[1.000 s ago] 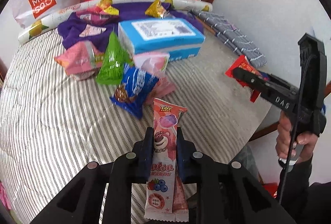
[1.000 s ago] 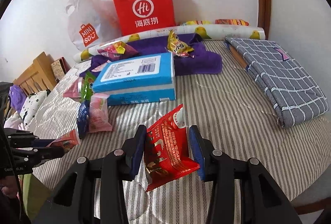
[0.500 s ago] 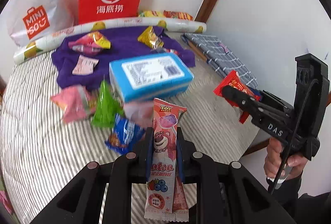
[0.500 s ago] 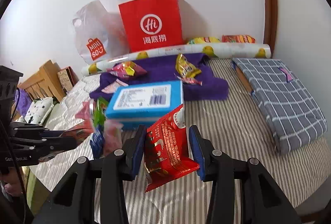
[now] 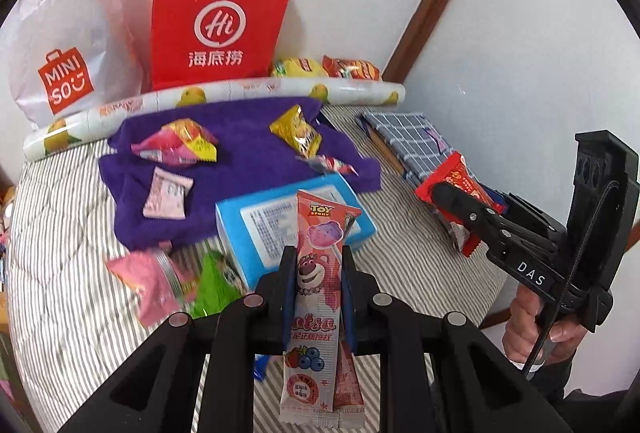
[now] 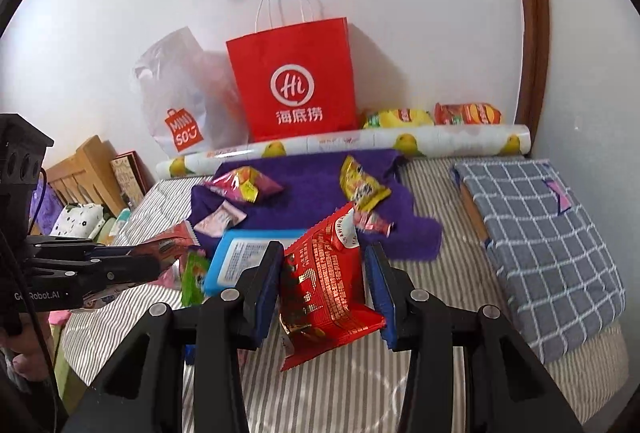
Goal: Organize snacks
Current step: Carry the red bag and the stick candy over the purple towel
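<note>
My left gripper [image 5: 317, 257] is shut on a long pink Lotso snack packet [image 5: 322, 229], held upright above the striped bed. My right gripper [image 6: 324, 253] is shut on a red snack bag [image 6: 326, 281], also lifted off the bed. Each gripper shows in the other's view: the right gripper [image 5: 444, 193] with its red bag [image 5: 460, 173] at the right, the left gripper [image 6: 160, 253] with the pink packet's end [image 6: 178, 233] at the left. Below them lie a blue box [image 5: 256, 225] and several loose snack packets on a purple towel [image 5: 248, 161].
A red paper bag [image 5: 220, 25] and a white Miniso bag [image 5: 64, 45] stand against the wall behind a patterned roll [image 5: 240, 93]. A folded checked cloth [image 6: 540, 225] lies at the right. Pink [image 5: 148, 285] and green [image 5: 216, 281] packets lie near the box.
Both grippers have risen and moved toward the wall with their packets still held. The bags at the wall now show fuller and larger, and the loose snacks sit lower in both views.
</note>
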